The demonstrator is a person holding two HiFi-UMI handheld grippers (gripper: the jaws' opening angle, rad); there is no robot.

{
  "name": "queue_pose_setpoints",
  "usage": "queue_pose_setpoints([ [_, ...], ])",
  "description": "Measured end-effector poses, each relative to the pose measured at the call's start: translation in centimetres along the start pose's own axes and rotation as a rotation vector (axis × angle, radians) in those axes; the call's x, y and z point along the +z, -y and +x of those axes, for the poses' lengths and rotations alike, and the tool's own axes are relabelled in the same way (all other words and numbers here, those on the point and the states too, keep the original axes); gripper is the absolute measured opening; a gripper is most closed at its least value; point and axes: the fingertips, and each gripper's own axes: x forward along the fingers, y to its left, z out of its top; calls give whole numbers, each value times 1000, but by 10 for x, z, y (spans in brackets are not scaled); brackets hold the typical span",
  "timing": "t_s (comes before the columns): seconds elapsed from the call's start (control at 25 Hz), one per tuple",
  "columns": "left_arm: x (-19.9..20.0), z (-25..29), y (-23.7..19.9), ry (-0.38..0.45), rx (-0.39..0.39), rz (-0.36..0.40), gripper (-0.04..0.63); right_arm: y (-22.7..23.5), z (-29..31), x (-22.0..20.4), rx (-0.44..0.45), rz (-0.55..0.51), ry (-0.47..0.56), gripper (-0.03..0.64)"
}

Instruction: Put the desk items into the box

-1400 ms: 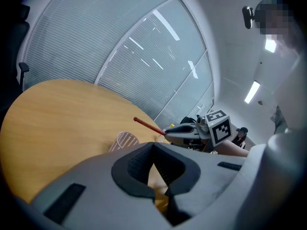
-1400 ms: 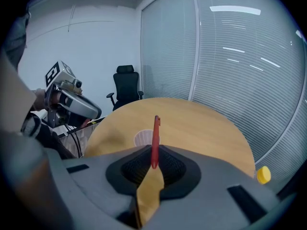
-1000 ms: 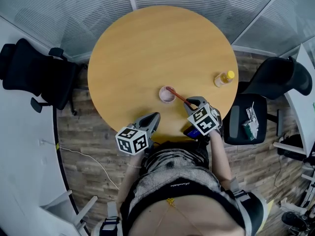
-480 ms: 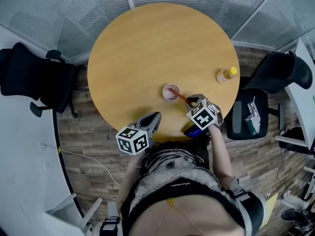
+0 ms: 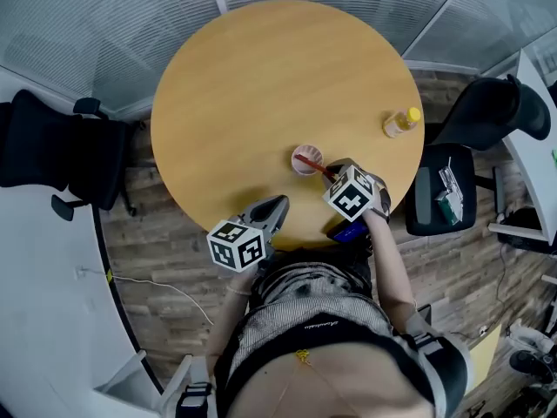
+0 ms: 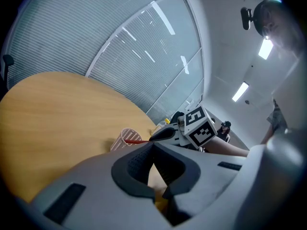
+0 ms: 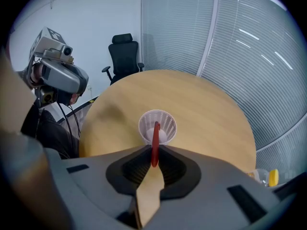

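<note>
In the head view, the right gripper (image 5: pixel 332 173) sits over the near edge of the round table (image 5: pixel 261 85) with a red pen (image 5: pixel 312 163) pinched at its tip. The pen runs forward and to the left from the jaws, and its far end lies at the mouth of a small mesh cup (image 5: pixel 306 159) just ahead of the gripper. A bottle with a yellow cap (image 5: pixel 400 122) stands well off to the gripper's right. The left gripper (image 5: pixel 277 205) hovers at the table's edge, to the left of the right gripper and apart from the cup. In the left gripper view, the left gripper (image 6: pixel 153 146) has its jaws pressed together with nothing between them. The mesh cup (image 6: pixel 123 139) stands ahead and slightly left, and the red pen (image 6: pixel 137 141) leads from it toward the right gripper (image 6: pixel 165 133). In the right gripper view, the right gripper (image 7: pixel 154 158) is clamped on the red pen (image 7: pixel 155 140), which points straight ahead into the mesh cup (image 7: pixel 144 123). Something pale and rounded lies in the cup's bottom, but what it is cannot be made out. The bottle (image 7: pixel 266 177) is far to the right.
</note>
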Motion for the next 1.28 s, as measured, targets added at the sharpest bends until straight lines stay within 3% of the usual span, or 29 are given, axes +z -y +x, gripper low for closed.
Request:
queue_pose_setpoints([
  [0.48,2,-2,-10,-17,-21,-4,18,-3,18,15,-23,-13,-11,60],
  [0.88,3,2,-9,-22,-35,-2,18,-4,23,18,-13,72,62,60],
  [1.28,1,1,-7,-17,-31,5,18,-2,21,17,-52,87,104,61],
])
